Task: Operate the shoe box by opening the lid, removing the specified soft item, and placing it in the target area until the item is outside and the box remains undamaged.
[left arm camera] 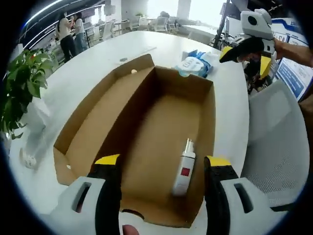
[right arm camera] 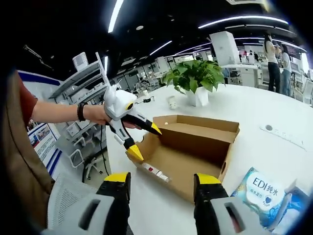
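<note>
The brown cardboard shoe box lies open on the white table, its lid folded back to the left. A white bottle with a red label lies inside near the right wall. A blue and white pack of wet wipes rests on the table just beyond the box's far end. My left gripper hovers open over the box's near end, holding nothing. My right gripper hangs open past the far right corner, beside the wipes. In the right gripper view, the right gripper stands open facing the box, the wipes and the left gripper.
A potted plant in a white pot stands on the table beyond the box, with a small white cup near it. A grey mesh chair sits at the table's edge. People stand far back in the room.
</note>
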Motion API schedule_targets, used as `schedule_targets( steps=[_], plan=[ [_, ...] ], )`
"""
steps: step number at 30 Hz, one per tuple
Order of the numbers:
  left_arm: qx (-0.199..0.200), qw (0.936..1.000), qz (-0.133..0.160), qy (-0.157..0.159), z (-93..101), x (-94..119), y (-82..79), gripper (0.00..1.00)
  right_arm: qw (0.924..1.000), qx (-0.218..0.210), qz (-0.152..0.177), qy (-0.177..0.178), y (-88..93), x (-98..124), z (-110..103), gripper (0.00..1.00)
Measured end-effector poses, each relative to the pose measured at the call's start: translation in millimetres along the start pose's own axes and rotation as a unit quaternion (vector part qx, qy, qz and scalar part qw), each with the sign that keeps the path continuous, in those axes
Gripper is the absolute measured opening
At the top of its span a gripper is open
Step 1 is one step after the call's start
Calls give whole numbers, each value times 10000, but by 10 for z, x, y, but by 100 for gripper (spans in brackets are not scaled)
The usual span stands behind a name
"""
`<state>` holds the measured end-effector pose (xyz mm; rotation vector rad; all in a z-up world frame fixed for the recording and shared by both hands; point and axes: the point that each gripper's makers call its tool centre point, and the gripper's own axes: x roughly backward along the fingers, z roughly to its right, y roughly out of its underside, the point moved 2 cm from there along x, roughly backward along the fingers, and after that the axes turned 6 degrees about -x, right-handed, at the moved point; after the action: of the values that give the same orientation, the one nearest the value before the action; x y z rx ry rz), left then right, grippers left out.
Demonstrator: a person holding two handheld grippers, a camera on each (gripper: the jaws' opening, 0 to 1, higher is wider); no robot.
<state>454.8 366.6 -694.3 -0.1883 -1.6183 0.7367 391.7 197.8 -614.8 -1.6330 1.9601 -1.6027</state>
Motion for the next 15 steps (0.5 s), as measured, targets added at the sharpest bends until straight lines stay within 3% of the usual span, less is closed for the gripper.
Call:
schedule_targets(
  steps=[4,9,15],
  plan=[
    [-460,9984,-305,106,39,-132,99,67,10000,-5,-68,-3,72,-3,-39,50],
    [-411,9985,-326,169,5,-251,118,67,9998,24,-189,24,135,-1,-40,50],
    [-739,9951,-598,276,24,-358,200,68,9998,-26,-194,63,144,7,-25,51]
  ],
)
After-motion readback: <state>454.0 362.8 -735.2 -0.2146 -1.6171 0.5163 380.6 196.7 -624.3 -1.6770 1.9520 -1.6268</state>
